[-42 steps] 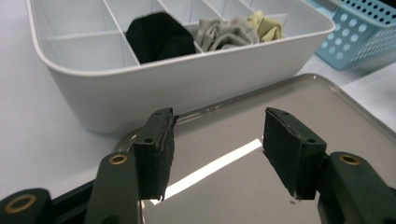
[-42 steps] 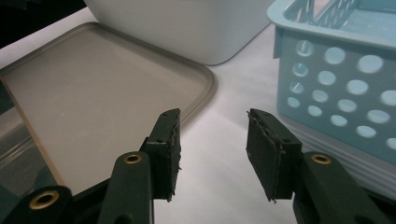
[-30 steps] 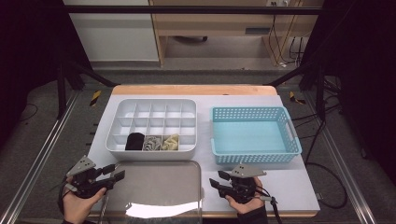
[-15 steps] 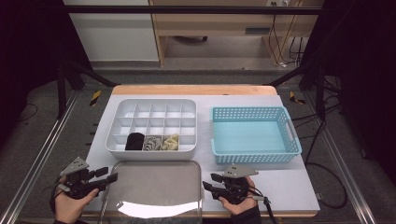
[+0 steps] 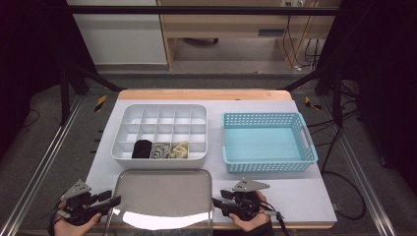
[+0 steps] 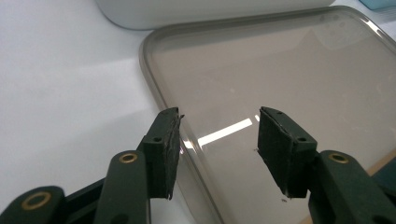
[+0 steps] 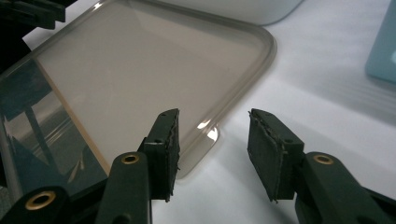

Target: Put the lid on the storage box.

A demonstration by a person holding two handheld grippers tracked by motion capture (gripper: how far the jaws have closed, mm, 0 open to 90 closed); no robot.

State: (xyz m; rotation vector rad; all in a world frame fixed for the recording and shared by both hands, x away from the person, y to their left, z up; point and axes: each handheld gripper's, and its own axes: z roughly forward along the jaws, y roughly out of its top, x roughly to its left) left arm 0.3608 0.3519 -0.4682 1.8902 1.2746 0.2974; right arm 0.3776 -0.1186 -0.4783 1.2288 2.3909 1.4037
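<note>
It looked like a lab: the desk [image 5: 305, 196] stood inside a metal frame [image 5: 44, 162], with black curtains [image 5: 29, 59] and loose cables [image 5: 295, 29] behind.

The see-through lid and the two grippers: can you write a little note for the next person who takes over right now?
Left gripper: open at the left edge of the clear lid; its fingers straddle the rim without pressing and have just been closing.
Right gripper: open at the lid's right edge, near its front corner, nothing held.
Things: the lid lies flat on the table, in front of the white divided box. Three small items fill front-row compartments. The blue basket is on the right.
Done: both grippers brought to the lid.
Left: probably grip the lid on both sides, lift it, set it on the box.
</note>
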